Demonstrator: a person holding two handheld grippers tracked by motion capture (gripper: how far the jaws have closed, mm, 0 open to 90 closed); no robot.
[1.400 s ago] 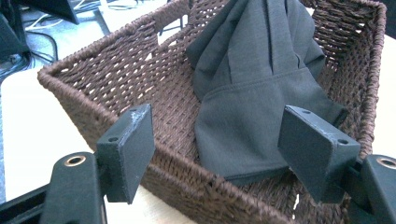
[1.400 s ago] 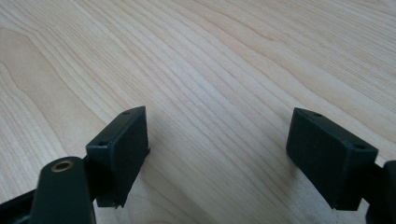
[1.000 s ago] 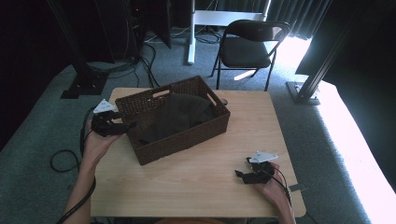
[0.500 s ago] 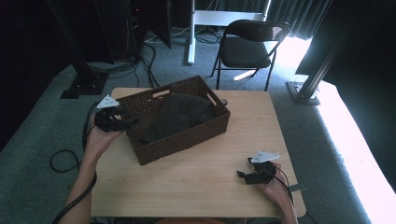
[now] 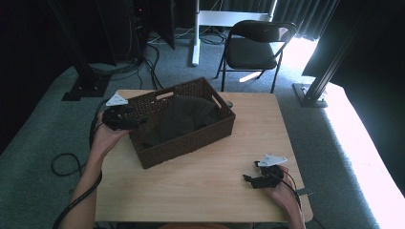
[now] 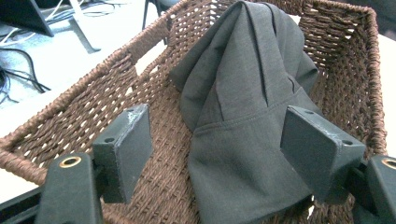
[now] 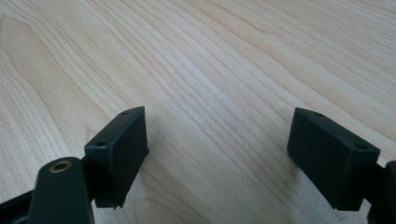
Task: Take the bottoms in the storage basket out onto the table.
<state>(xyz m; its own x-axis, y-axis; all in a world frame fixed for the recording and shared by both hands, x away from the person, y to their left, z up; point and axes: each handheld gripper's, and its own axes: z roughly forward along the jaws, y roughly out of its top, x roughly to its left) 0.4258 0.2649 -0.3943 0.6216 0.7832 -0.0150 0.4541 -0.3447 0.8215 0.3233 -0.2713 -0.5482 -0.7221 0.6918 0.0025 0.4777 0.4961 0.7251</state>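
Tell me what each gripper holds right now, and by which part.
Nothing. The left gripper is open over the cloth in the basket; the right gripper is open over the table.

High view overhead, gripper views close above basket point(image 6: 116, 60), table point(image 7: 224, 56)

We see the dark grey garment point(image 6: 243, 121) cut off by the bottom edge in the left gripper view, hiding most of the basket point(image 6: 116, 93) floor beneath.
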